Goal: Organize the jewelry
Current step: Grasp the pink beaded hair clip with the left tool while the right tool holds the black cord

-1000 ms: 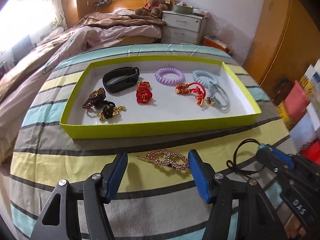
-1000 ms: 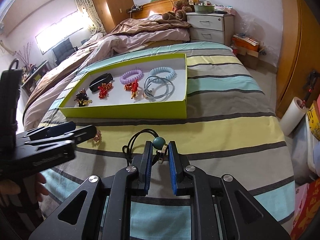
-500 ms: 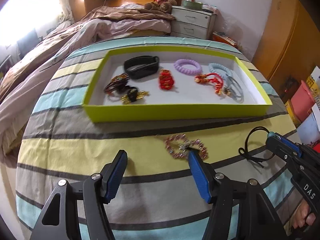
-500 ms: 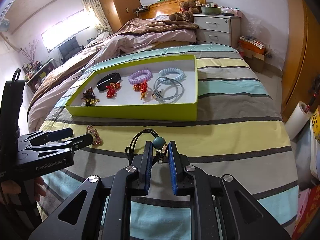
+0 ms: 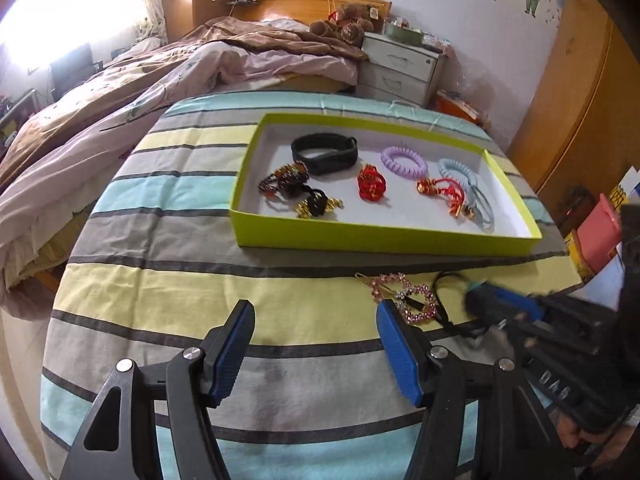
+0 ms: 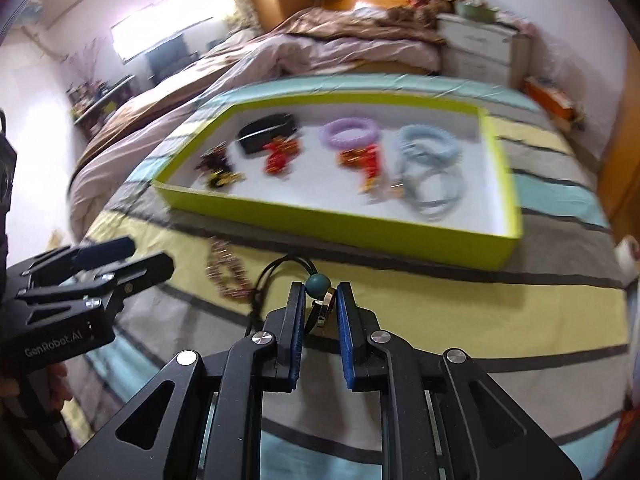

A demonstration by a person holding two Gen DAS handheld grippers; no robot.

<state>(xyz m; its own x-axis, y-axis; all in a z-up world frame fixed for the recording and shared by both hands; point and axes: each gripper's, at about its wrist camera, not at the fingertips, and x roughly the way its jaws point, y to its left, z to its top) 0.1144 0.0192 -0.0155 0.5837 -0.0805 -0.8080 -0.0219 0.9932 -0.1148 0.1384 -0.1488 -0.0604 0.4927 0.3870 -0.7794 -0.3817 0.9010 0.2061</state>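
Observation:
A lime-green tray (image 5: 380,236) (image 6: 340,224) on the striped bedspread holds a black band (image 5: 324,152), a purple coil (image 5: 404,162), a blue coil (image 5: 456,172), red knots (image 5: 372,186) and other pieces. A pink rhinestone hair clip (image 5: 404,296) (image 6: 226,272) lies on the yellow stripe before the tray, just beyond my left gripper's right finger. My left gripper (image 5: 314,320) (image 6: 120,256) stands open and empty. My right gripper (image 6: 318,300) (image 5: 492,300) is shut on a black cord with a teal bead (image 6: 318,282) and a silver ring, right of the clip.
A rumpled quilt (image 5: 160,80) covers the bed on the left. A white nightstand (image 5: 400,68) stands behind the tray, and a wooden wardrobe (image 5: 580,100) lines the right. Coloured boxes (image 5: 600,232) sit beside the bed's right edge.
My left gripper slid left, so the pink clip went from between its fingers to beside the right one. My right gripper moved nearer the tray and the clip, the cord still in it.

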